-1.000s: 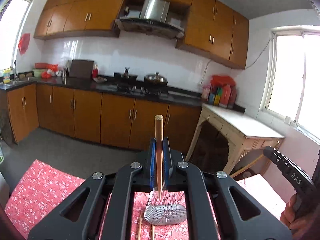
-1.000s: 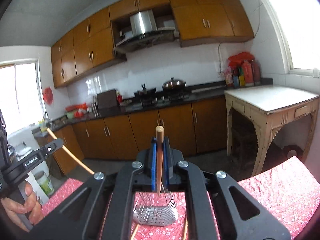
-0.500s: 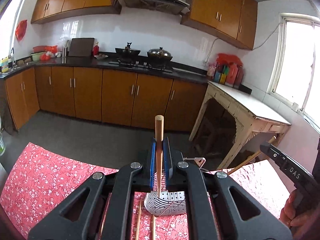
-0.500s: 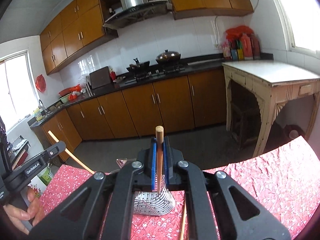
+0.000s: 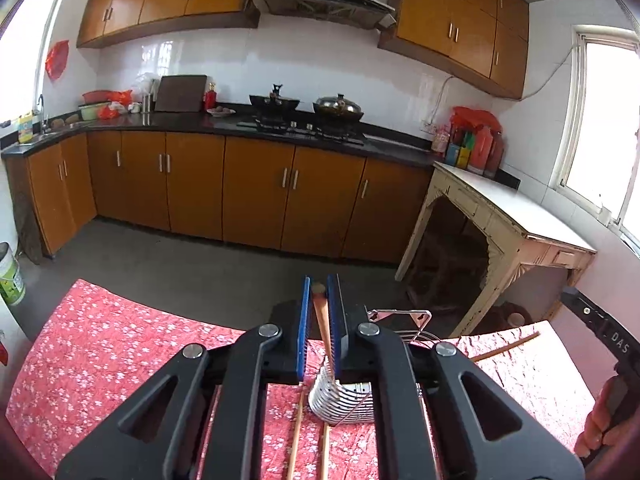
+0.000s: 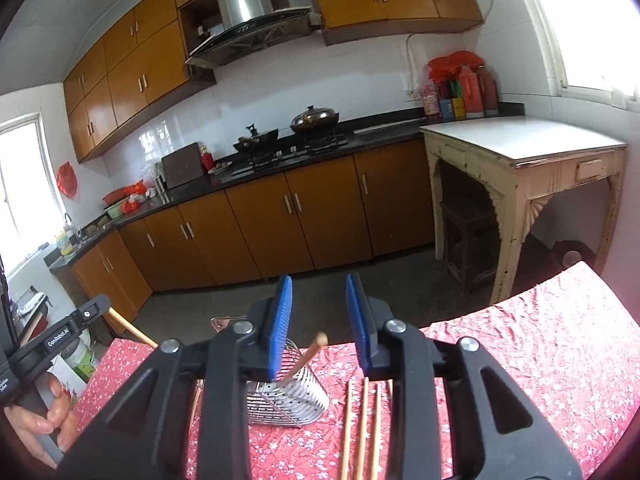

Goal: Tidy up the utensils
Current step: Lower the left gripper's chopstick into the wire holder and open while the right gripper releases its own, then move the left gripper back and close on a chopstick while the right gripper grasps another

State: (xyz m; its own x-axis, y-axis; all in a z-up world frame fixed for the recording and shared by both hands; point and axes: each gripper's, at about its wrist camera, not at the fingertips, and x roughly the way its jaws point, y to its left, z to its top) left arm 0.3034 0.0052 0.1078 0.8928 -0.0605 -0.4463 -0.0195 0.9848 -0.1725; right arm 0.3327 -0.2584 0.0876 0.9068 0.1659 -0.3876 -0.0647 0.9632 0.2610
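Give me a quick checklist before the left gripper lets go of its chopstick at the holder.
1. Left gripper shut on held chopstick: ok.
2. Held chopstick's tip inside the holder: cannot tell, the gripper body hides it.
3. Right gripper clear: ok, jaws opening, nothing between them.
4. Other chopstick leaning inside the holder: ok.
5. Holder standing on the tablecloth: ok.
6. Loose chopsticks all collected: not ok, several lie on the tablecloth.
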